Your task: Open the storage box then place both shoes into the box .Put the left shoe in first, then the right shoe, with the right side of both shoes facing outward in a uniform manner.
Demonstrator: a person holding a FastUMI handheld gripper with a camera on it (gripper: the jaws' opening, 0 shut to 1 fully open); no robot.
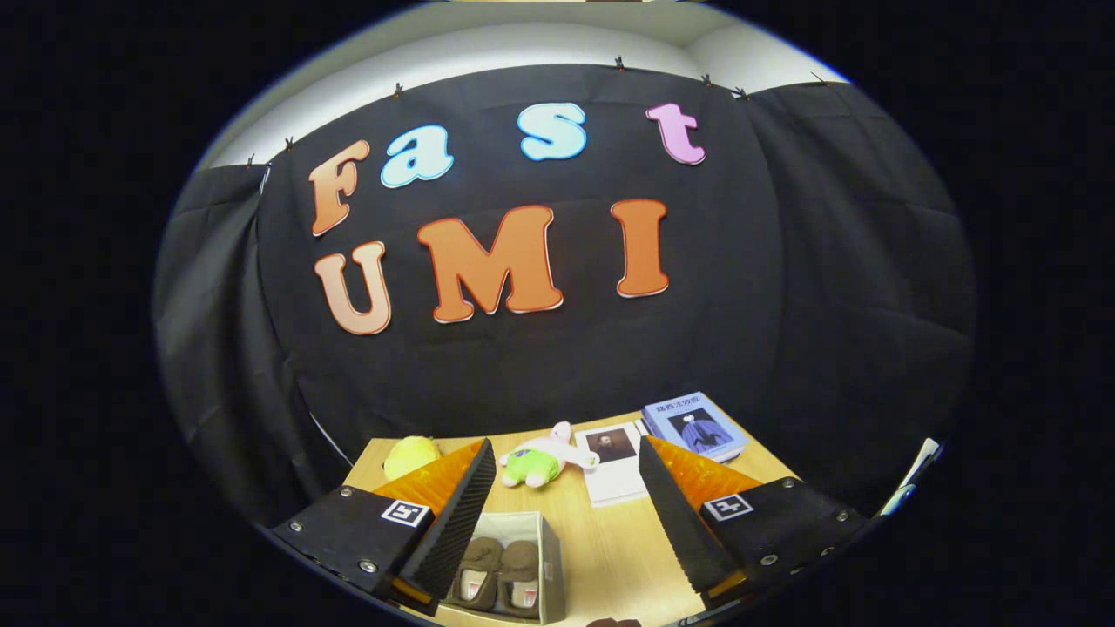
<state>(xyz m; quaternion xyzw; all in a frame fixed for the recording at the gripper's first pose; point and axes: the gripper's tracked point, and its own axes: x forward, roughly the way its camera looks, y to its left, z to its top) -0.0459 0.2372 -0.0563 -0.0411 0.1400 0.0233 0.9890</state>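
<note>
While the gripper (566, 514) hangs above the wooden table (610, 549), its two fingers are spread wide with nothing held between them, each a wedge-shaped block with a ribbed inner pad (457, 522) and a small square marker on its flat top. Low between the fingers, close against the left one, sits the storage box (544, 557), a soft fabric cube of pale grey with its top open. Both shoes (498, 566) lie inside it side by side, brown and fuzzy like slippers, with lighter insoles showing at their openings. Beyond the fingertips, on the smooth light wood, lies a plush toy (540, 461) of pink and green with a long ear, and to the left of it, behind the left finger, a rounded yellow plush (411, 455). Right of the pink toy lies a flat white book (614, 475) with a dark portrait on its cover, and past that, toward the table's far right corner, a thicker blue book (697, 427). The gripper looks forward and slightly down over the table toward the black cloth wall (557, 366).
</note>
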